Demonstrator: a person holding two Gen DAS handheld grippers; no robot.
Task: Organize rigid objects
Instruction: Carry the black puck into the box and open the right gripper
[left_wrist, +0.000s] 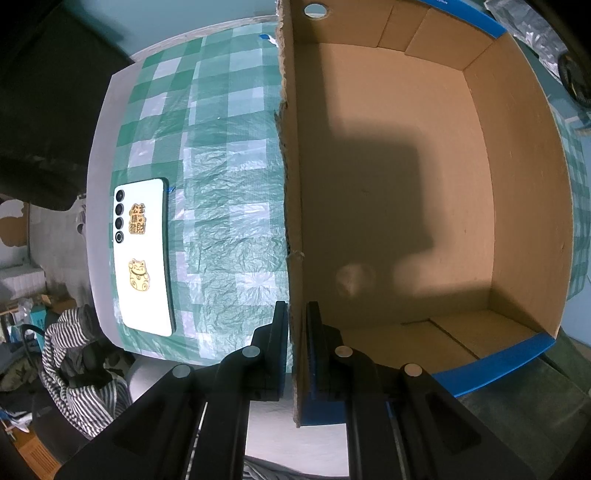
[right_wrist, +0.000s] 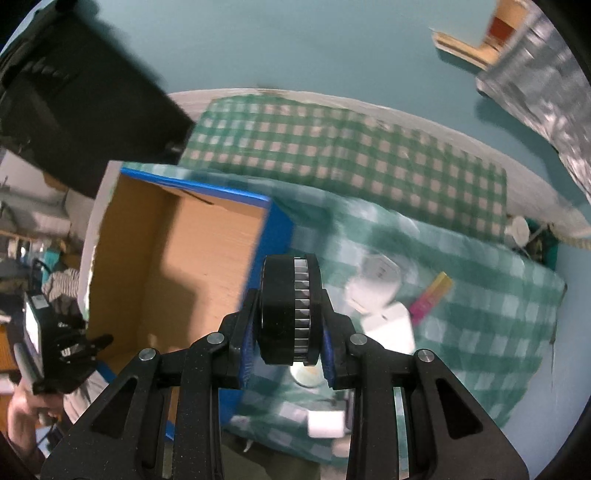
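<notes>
So the right gripper (right_wrist: 289, 314) is pinching a black disc with a ribbed metal band (right_wrist: 288, 308), held up above the table, just right of the cardboard box (right_wrist: 177, 258) at about 9 o'clock from it. The view's blurry, so a hasty release could clip the blue rim and bounce out. The left gripper (left_wrist: 297, 325) is clamped on the box's torn wall (left_wrist: 291, 229); that edge could rip. The white phone (left_wrist: 142, 254) is at 10 o'clock, still outside.

White phone (left_wrist: 143, 254): gold Chinese characters, illegible.
</notes>
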